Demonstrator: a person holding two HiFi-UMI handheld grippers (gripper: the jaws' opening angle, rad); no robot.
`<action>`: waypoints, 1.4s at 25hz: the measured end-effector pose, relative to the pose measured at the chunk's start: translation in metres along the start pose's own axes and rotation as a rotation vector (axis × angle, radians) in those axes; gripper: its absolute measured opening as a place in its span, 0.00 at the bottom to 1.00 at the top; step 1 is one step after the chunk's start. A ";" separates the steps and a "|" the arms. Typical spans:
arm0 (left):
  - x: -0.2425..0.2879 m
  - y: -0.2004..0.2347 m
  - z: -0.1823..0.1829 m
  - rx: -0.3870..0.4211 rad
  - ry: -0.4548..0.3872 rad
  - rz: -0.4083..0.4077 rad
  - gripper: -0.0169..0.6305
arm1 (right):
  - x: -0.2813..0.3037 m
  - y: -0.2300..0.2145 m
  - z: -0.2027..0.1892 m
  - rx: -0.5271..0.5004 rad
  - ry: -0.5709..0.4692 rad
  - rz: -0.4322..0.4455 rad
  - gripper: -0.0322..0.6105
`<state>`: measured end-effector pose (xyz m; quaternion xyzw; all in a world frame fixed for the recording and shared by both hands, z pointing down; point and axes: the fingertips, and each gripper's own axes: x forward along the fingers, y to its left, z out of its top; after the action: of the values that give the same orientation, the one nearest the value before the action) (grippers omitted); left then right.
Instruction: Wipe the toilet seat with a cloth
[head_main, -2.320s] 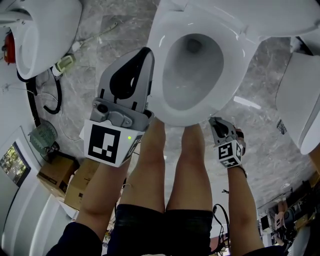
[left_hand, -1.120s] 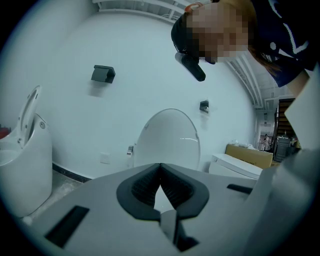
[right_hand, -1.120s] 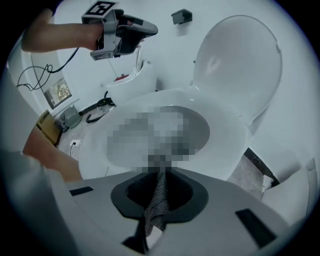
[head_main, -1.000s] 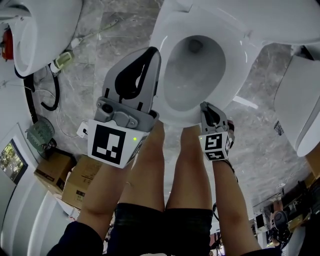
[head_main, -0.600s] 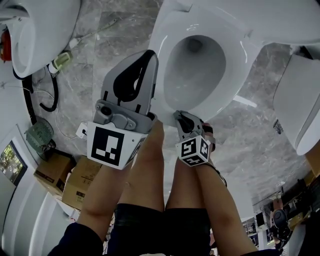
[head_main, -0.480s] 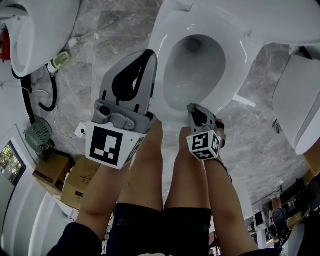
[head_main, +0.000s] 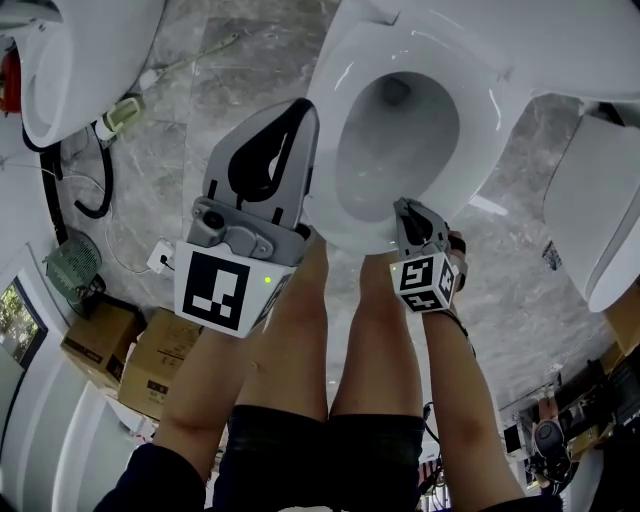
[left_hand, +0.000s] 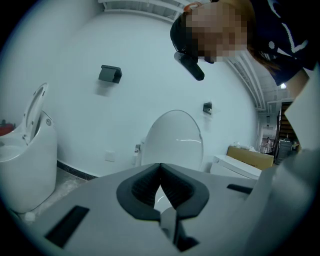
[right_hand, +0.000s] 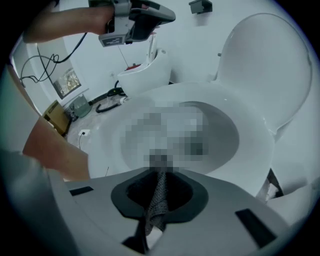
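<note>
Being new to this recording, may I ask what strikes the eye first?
The white toilet seat fills the head view's upper centre. At its near rim the right gripper is shut on a grey cloth; the left gripper, shut and empty, shows left of the bowl.

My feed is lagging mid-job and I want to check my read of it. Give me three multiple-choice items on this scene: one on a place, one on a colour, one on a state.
1. Where is the right hand-held gripper?
A. over the cardboard boxes
B. at the front rim of the toilet seat
C. down on the floor

2. What colour is the cloth?
A. red
B. yellow
C. grey

3. How do the jaws of the left hand-held gripper stand?
A. together, nothing between
B. wide apart
C. together on a cloth

Answers:
1. B, the head view shows its tips at the seat's near edge.
2. C, grey weave shows between the right jaws.
3. A, the left gripper view shows the tips meeting with nothing between them.
</note>
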<state>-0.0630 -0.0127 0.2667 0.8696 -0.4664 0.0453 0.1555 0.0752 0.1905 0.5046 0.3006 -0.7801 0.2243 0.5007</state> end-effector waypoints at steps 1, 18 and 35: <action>-0.002 0.001 0.000 0.000 0.001 0.002 0.05 | 0.002 0.020 0.003 0.017 -0.003 0.035 0.13; -0.009 0.007 0.000 -0.015 0.017 0.013 0.05 | -0.028 -0.005 -0.024 0.058 -0.038 -0.059 0.13; -0.016 0.008 -0.001 0.004 0.029 0.004 0.05 | -0.025 0.084 -0.019 -0.153 -0.080 0.172 0.13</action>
<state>-0.0781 -0.0040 0.2659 0.8682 -0.4658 0.0593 0.1603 0.0369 0.2692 0.4845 0.2021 -0.8372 0.1940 0.4696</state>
